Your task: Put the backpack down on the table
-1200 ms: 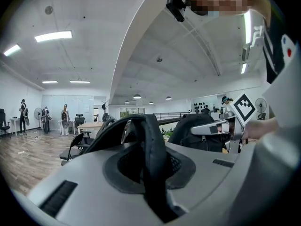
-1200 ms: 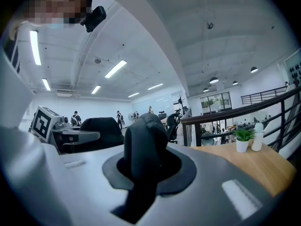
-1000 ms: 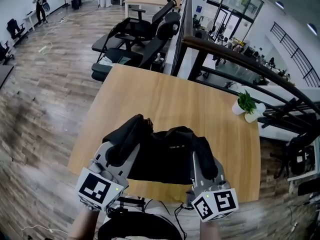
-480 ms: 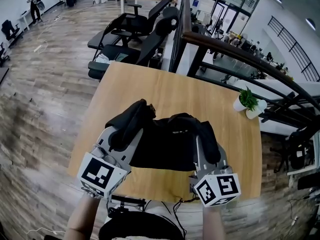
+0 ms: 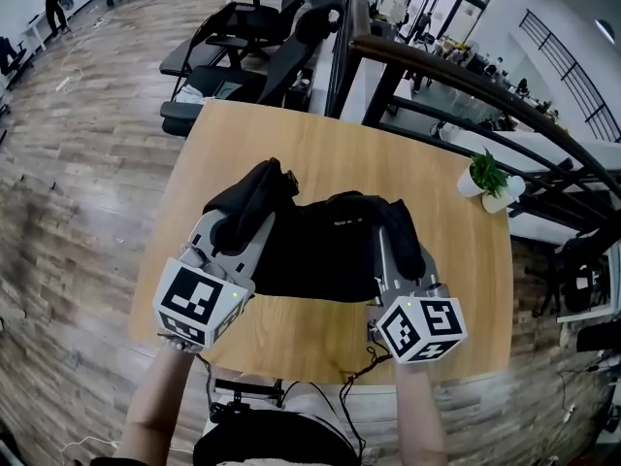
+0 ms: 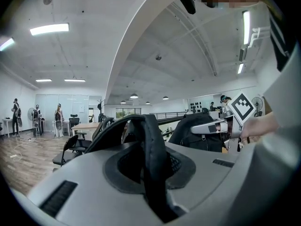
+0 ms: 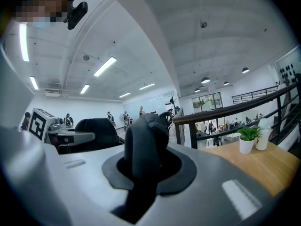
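A black backpack (image 5: 320, 250) hangs between my two grippers over the near half of the wooden table (image 5: 320, 153). My left gripper (image 5: 245, 229) is shut on the bag's left shoulder strap (image 6: 150, 149), which loops up through its jaws. My right gripper (image 5: 395, 241) is shut on the other padded strap (image 7: 146, 145). Both grippers point nearly level, side by side. Seen from the left gripper view, the right gripper (image 6: 214, 126) holds the bag's dark bulk. I cannot tell whether the bag's bottom touches the tabletop.
A small potted plant (image 5: 488, 178) in a white pot stands at the table's far right corner, also in the right gripper view (image 7: 247, 138). Black office chairs (image 5: 252, 27) crowd the far edge. A dark railing (image 5: 437, 66) runs behind the table on the right.
Both grippers have carried the backpack forward from the near edge to farther over the table, and a little lower. The grips on the straps look the same.
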Motion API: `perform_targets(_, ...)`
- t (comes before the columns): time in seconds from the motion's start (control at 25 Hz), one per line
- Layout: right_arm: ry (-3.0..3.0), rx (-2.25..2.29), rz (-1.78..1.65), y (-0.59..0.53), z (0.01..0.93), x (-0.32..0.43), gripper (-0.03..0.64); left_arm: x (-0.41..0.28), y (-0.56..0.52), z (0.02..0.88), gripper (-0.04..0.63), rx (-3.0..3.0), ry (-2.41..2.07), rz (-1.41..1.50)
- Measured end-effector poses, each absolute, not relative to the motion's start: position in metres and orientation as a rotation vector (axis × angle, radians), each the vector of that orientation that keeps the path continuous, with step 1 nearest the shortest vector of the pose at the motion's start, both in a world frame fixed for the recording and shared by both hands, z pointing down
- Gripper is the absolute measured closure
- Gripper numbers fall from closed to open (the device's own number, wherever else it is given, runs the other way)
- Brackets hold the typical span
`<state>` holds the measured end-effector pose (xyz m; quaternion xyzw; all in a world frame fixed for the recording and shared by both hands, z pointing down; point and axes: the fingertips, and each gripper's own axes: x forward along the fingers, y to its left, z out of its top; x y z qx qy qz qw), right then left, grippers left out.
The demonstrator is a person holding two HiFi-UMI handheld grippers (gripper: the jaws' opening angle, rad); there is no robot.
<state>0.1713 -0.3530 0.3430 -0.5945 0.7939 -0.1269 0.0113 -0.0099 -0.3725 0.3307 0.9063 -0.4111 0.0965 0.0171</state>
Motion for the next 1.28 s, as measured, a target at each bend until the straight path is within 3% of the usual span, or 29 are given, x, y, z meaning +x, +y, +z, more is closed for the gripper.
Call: perform_targets(1.28, 2.536, -1.99, -0.465, -0.435, 0.471, 0.182, 0.555, 0.009, -0.465, 0.471, 0.548, 2.694, -1.228, 0.502)
